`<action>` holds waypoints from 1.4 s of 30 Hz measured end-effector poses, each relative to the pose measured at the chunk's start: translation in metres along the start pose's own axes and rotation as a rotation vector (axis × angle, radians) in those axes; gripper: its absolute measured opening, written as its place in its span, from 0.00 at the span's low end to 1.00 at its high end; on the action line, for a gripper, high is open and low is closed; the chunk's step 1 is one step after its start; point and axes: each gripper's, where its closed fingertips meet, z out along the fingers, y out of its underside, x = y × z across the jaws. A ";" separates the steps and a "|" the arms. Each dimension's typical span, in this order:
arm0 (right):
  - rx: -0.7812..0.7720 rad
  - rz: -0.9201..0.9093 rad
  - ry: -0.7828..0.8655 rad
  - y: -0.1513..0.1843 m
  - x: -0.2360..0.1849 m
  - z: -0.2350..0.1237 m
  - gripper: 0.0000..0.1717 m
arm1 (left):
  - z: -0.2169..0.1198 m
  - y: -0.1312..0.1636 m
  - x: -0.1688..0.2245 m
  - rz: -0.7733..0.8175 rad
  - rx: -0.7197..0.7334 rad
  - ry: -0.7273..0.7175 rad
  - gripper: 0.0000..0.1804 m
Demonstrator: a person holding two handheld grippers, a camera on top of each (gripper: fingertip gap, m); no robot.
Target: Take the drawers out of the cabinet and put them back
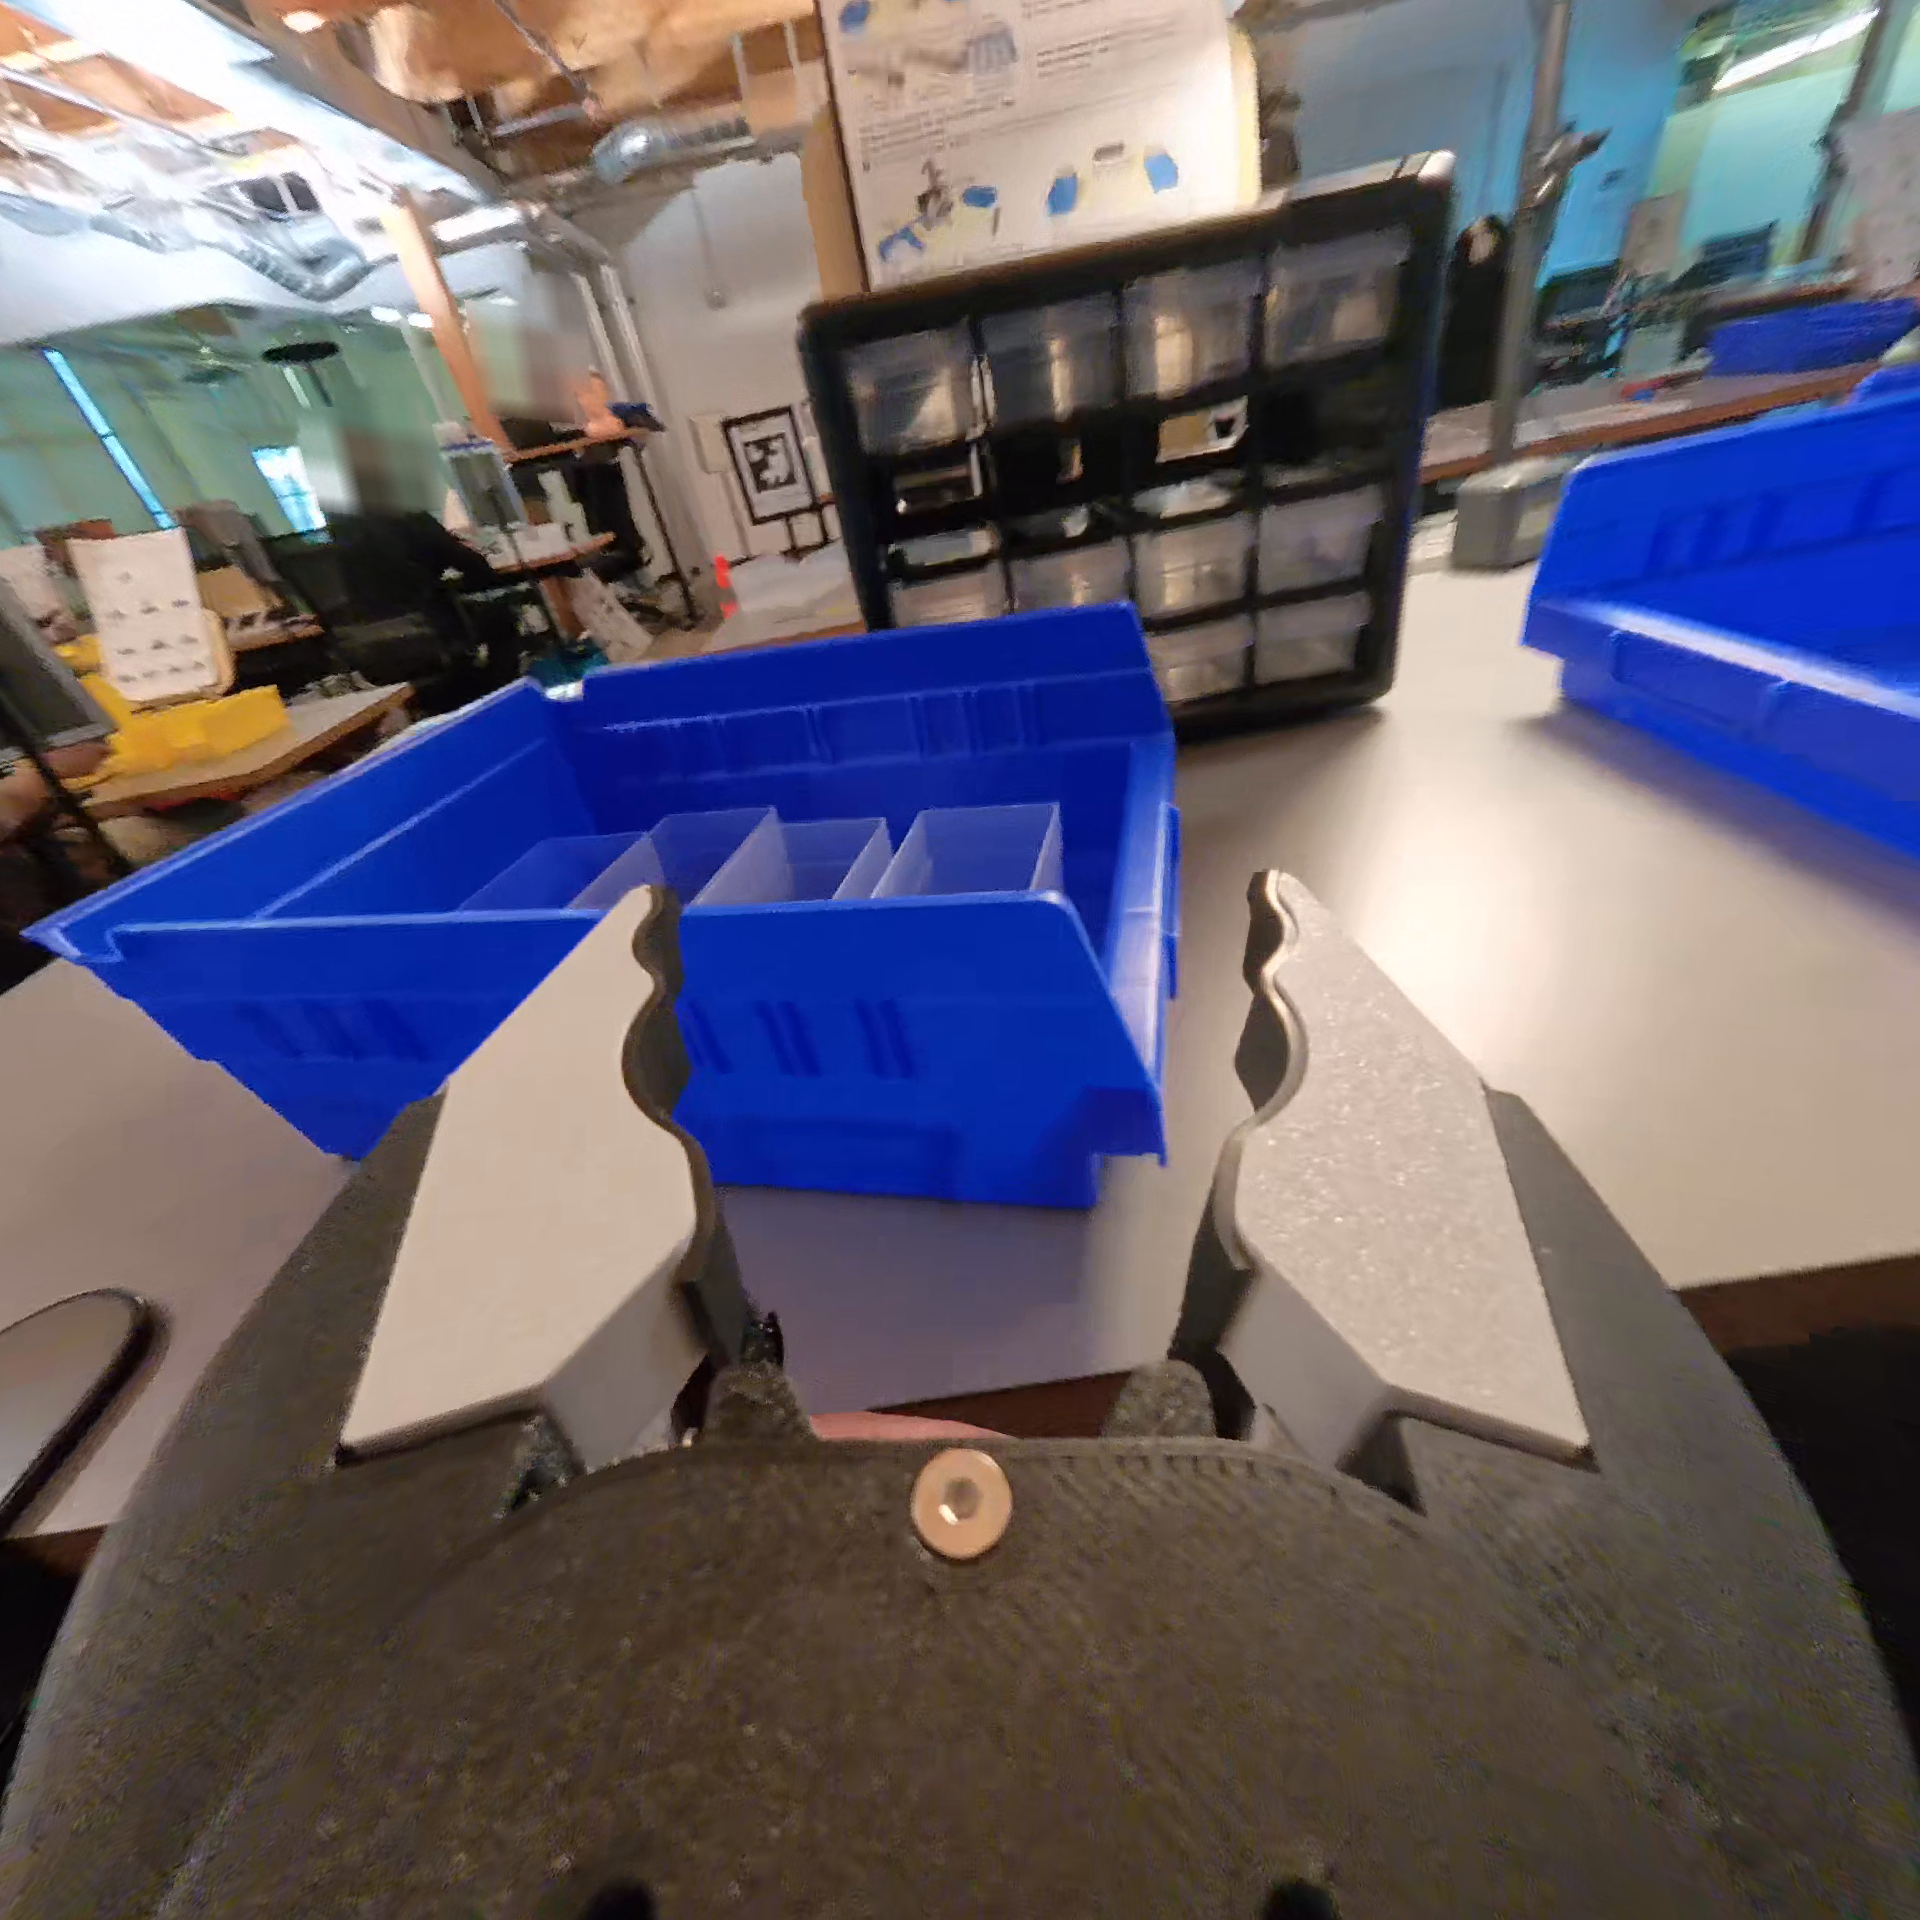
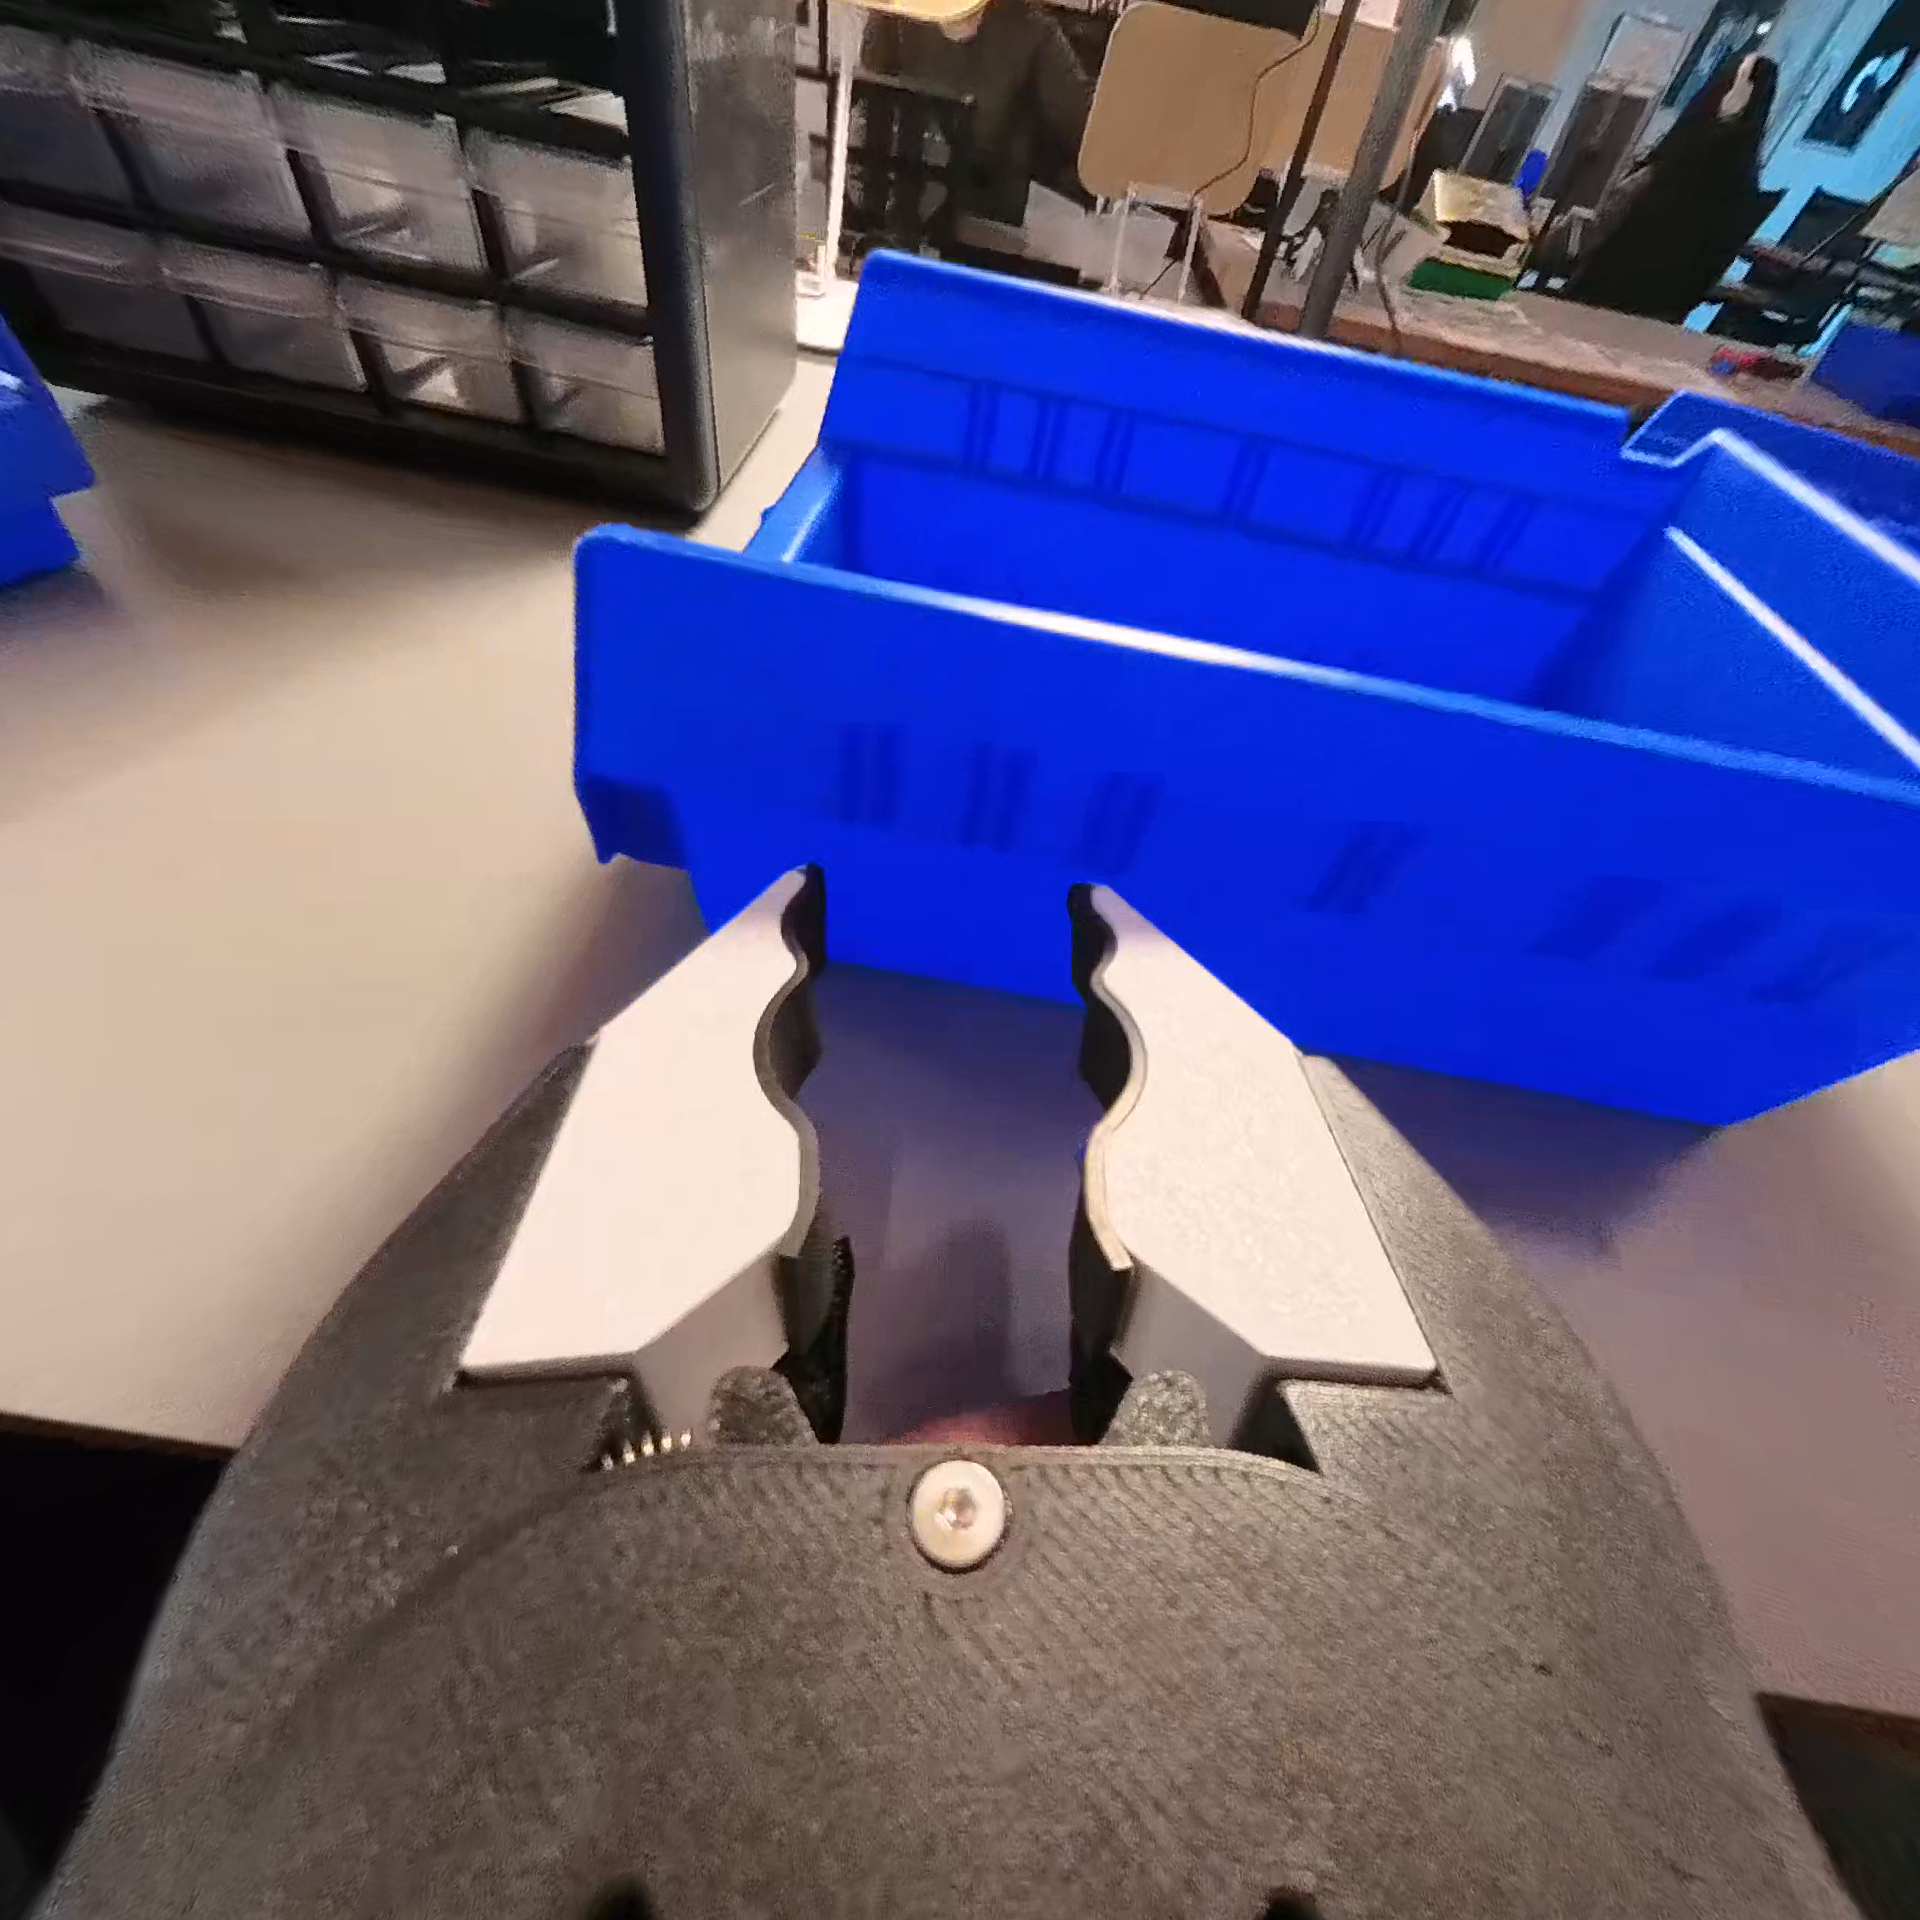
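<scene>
A black cabinet of small clear drawers stands at the back of the grey table; some slots in its second row look dark and open. In front of it, a blue bin holds several clear drawers side by side. My left gripper is wide open with nothing between its fingers, just short of this bin's near wall. In the right wrist view a second blue bin shows no drawers inside. My right gripper is open with nothing held, close to that bin's near wall. The cabinet also shows in this view.
The second blue bin also shows at the right of the left wrist view. A dark flat object lies near the table's front left edge. A corner of the first bin shows at the left of the right wrist view. Workshop benches and shelves stand beyond the table.
</scene>
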 end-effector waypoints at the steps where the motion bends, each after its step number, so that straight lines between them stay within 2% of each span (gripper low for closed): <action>1: -0.007 0.007 0.006 0.004 -0.001 0.003 0.29 | 0.008 0.008 -0.003 0.011 -0.020 -0.024 0.62; 3: 0.008 -0.019 0.060 0.003 0.005 0.002 0.29 | 0.017 0.020 -0.016 0.018 -0.047 -0.067 0.60; 6: 0.007 0.016 0.026 0.005 0.005 0.001 0.29 | 0.014 0.025 -0.037 -0.013 -0.043 -0.056 0.57; 11: 0.017 0.067 -0.005 0.004 0.008 0.000 0.29 | 0.012 0.035 -0.118 -0.005 -0.083 -0.193 0.30; 12: 0.017 0.067 -0.006 0.004 0.007 0.000 0.29 | 0.013 0.038 -0.136 -0.011 -0.100 -0.223 0.27; 15: 0.016 0.054 -0.013 0.004 0.004 0.001 0.29 | 0.017 0.051 -0.182 -0.040 -0.171 -0.280 0.25; 18: 0.011 0.045 -0.021 0.004 0.001 0.001 0.29 | 0.026 0.057 -0.209 -0.041 -0.217 -0.272 0.06; 20: 0.006 0.044 -0.034 0.005 0.000 0.001 0.29 | 0.030 0.057 -0.231 -0.026 -0.240 -0.303 0.02; 27: 0.002 0.049 -0.075 0.005 -0.004 0.001 0.28 | 0.060 0.074 -0.307 -0.075 -0.310 -0.331 0.04; 36: 0.022 0.056 -0.064 0.000 -0.004 -0.001 0.29 | 0.086 0.081 -0.367 -0.092 -0.327 -0.331 0.08; 40: 0.042 0.099 -0.026 -0.005 -0.007 -0.003 0.35 | 0.067 0.064 -0.363 -0.108 -0.233 -0.409 0.28; 42: 0.067 0.138 0.005 -0.011 -0.012 -0.004 0.40 | 0.051 0.049 -0.346 -0.126 -0.139 -0.427 0.30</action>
